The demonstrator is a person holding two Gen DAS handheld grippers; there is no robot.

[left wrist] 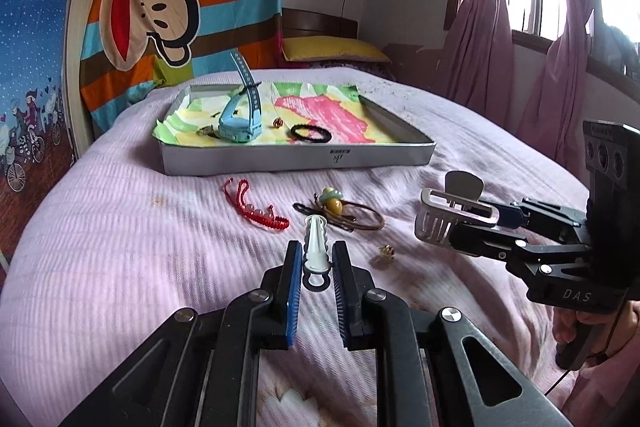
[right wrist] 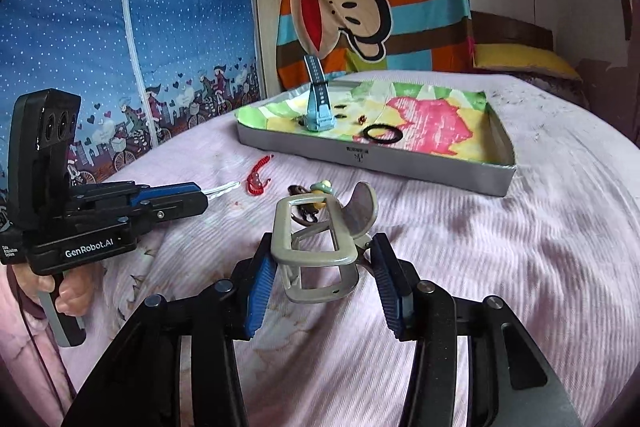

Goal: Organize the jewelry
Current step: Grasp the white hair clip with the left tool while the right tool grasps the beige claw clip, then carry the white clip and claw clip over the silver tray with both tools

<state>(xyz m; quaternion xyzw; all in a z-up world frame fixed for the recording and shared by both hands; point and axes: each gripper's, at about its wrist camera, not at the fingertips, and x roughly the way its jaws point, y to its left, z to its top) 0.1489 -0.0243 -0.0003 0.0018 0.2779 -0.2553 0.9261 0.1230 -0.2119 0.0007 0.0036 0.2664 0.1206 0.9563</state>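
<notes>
In the left wrist view my left gripper [left wrist: 317, 251] is shut on a white ribbed hair clip [left wrist: 316, 237], which points forward above the pink bedspread. My right gripper [right wrist: 323, 243] is shut on a silver claw clip [right wrist: 310, 258] and holds it just above the bed. A shallow grey tray [left wrist: 300, 161] lined with bright paper holds a blue watch [left wrist: 240, 115], a black hair tie [left wrist: 311, 134] and small trinkets. Loose on the bed before the tray lie a red beaded bracelet [left wrist: 256, 211], a charm hair tie [left wrist: 334, 203] and a small gold piece [left wrist: 386, 251].
The tray [right wrist: 420, 171] sits mid-bed, with a yellow pillow [right wrist: 524, 61] behind it. A striped monkey cloth [right wrist: 372, 7] and a blue dotted wardrobe [right wrist: 120, 27] back the bed. A hand [right wrist: 72, 291] holds the left gripper [right wrist: 204, 198] at the left.
</notes>
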